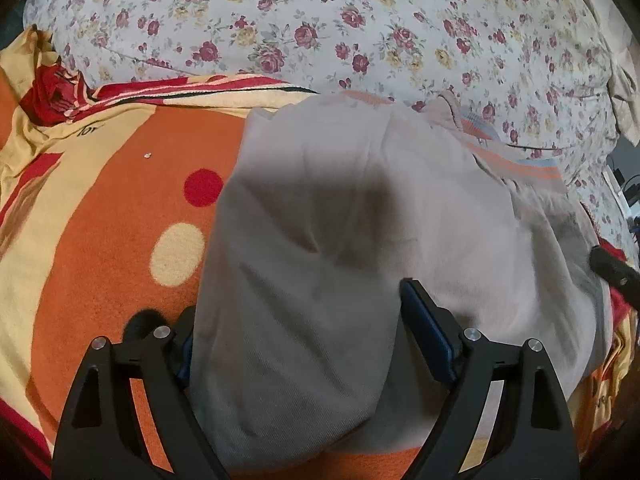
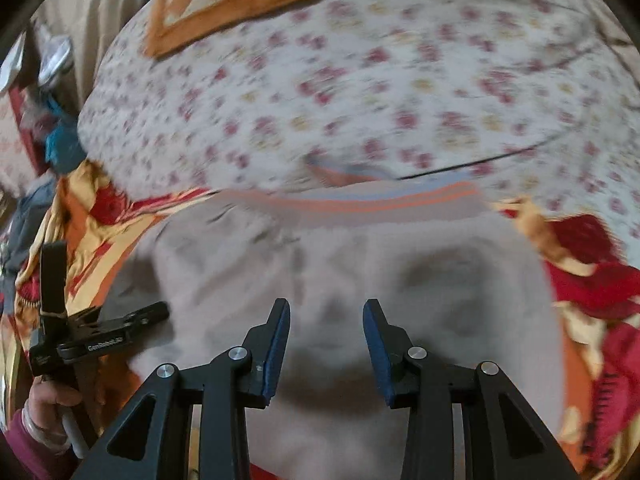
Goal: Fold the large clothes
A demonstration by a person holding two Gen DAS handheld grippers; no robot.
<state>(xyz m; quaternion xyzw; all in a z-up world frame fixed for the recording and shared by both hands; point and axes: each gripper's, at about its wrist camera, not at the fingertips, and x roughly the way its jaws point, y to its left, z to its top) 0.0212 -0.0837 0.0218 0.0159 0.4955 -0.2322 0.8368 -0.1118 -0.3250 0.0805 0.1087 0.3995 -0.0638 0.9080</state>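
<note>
**Beige garment lying folded on the blanket, both grippers spread above it**

The beige garment [image 1: 360,240] is lying folded across the centre and lower half of both wrist views, its orange-and-blue striped hem [image 2: 384,196] showing along its upper edge. It is resting on an orange, yellow and red blanket [image 1: 116,208] with a red dot and a cream dot at centre left. A floral bedsheet [image 1: 320,28] is filling the upper frame.

The left gripper [image 1: 296,308] is sitting wide open, its fingers straddling a fold of cloth without clamping it. The right gripper [image 2: 326,328] is hovering over the garment, partly open and holding nothing. In the right wrist view, the left gripper is appearing at lower left.
</note>
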